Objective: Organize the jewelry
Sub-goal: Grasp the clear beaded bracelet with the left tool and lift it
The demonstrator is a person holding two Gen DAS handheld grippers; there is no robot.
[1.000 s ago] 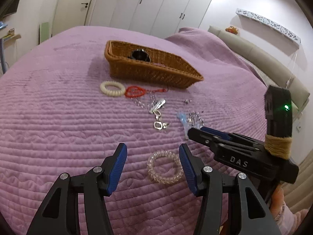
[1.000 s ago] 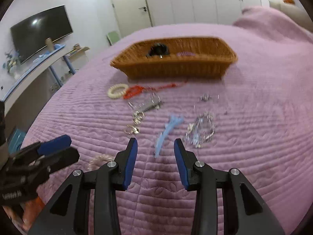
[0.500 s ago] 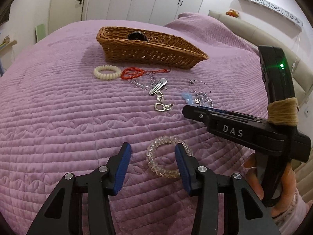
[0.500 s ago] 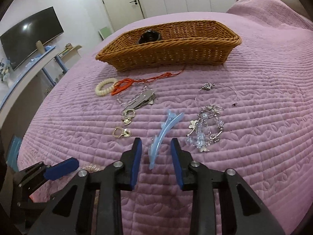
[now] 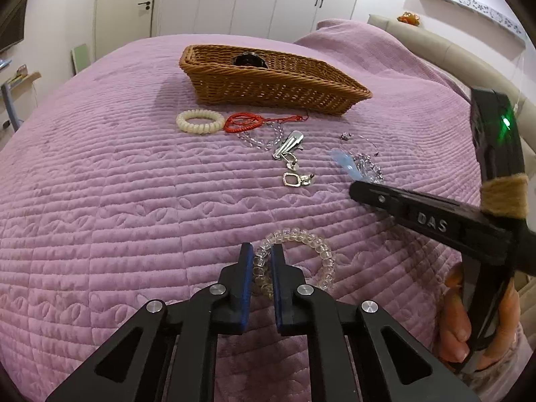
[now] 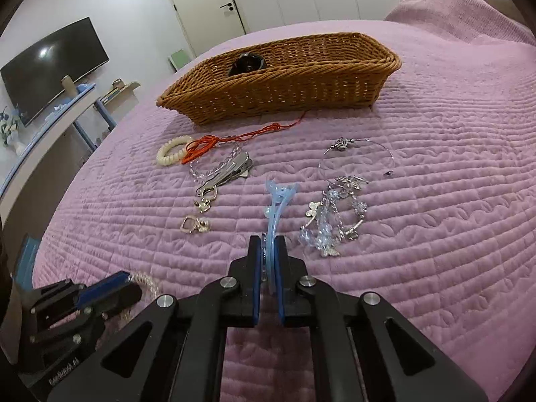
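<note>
Purple quilted bed (image 5: 134, 201) carries the jewelry. My left gripper (image 5: 260, 261) is closing on the near-left arc of the clear bead bracelet (image 5: 301, 239), which lies flat; my right gripper (image 6: 269, 251) is clenched on the blue hair clip (image 6: 276, 201). Only the right wrist view shows the television (image 6: 53, 67); only the left shows my hand (image 5: 469, 318) gripping the right handle, both grippers pitched downward toward the wicker basket (image 5: 268, 83).

Purple quilted bedspread (image 5: 134, 201) covers the bed. White wardrobe doors (image 5: 254, 0) on far wall, dark handles. Beige padded headboard (image 5: 435, 50) on the right, small orange item (image 5: 409, 18) on top. Wall-mounted TV (image 6: 53, 67), switched off, above a long blue-edged shelf (image 6: 50, 124). Small green chair (image 6: 181, 58) near door.
</note>
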